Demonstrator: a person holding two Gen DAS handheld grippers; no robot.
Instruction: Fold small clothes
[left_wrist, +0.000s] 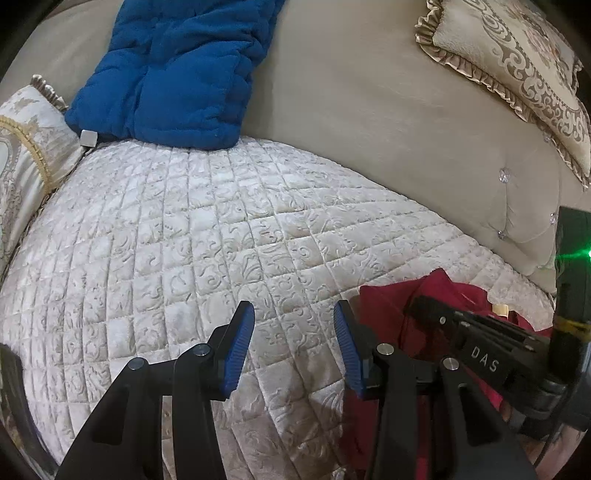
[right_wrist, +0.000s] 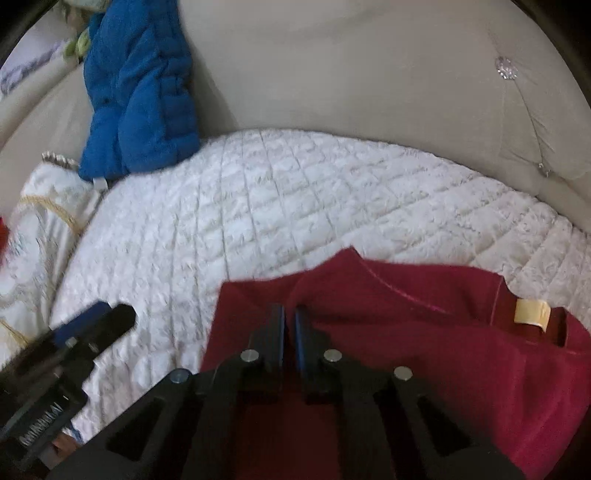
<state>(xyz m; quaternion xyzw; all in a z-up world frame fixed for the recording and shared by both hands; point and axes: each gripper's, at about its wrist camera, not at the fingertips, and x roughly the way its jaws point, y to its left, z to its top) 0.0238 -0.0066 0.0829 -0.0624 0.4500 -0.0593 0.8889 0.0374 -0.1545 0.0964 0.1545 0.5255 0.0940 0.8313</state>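
On the quilted sofa seat (left_wrist: 192, 236), near its right end, lies the red garment (right_wrist: 436, 332) that I am meant to fold, a small deep-red piece, bunched rather than flat, with a cream label (right_wrist: 530, 312) showing at its far right edge by what I take to be the neck opening. My right hand-held gripper (right_wrist: 290, 325) sits directly over it, jaws drawn narrow, almost together, and a ridge of the red cloth rises right at the tips; the right wrist view is blurred, so I think a fold is pinched there, but I cannot say for certain. My left hand-held gripper (left_wrist: 293, 347) stands part open with nothing but bare quilt between its blue pads (left_wrist: 240, 350), and the garment lies just to its right, its near-left edge beside the right finger. So the right hand is plainly the nearer one, and the left must travel rightward to reach cloth. The garment's long axis seems to run left to right across the seat, from the left corner near the right gripper's tips out to the labelled end. A blue padded cushion (left_wrist: 173, 70) leans against the beige sofa back (left_wrist: 351, 122) at the far left, well apart from the work, and patterned pillows (left_wrist: 517, 74) sit at both far corners. To my eye the folding has barely begun.
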